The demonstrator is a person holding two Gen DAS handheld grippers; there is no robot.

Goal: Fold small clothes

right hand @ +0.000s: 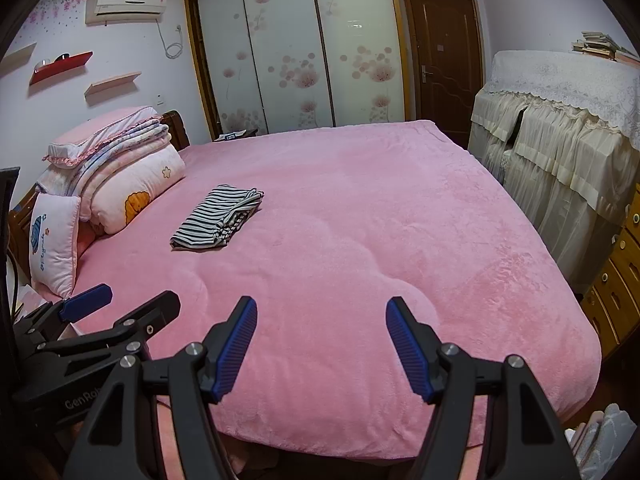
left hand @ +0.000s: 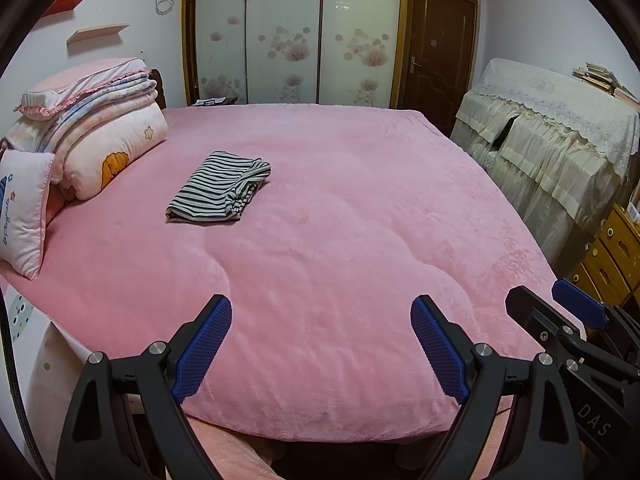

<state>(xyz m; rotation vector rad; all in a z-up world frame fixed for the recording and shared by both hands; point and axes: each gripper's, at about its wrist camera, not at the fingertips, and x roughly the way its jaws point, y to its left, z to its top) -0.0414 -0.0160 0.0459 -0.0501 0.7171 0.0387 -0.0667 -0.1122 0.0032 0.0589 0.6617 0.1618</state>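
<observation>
Over the near edge of the pink bed (left hand: 340, 240), I hold both hand-held grippers, left (left hand: 320, 344) and right (right hand: 322, 344), spread and empty. Striped garment (left hand: 220, 190) lies folded near the pillows, well apart from them. Soft, light, limp; I'd pinch a folded edge.

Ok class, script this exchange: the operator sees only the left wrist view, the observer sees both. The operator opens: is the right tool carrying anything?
Observer: No. The right tool is open, with nothing between its pads.
Operator: Is there any more laundry outside my frame?
Observer: Possibly. Some pale fabric lies below the near right corner of the bed.
Operator: What is on the wall above the shelves?
Observer: An air conditioner, seen whole from the right wrist.
</observation>
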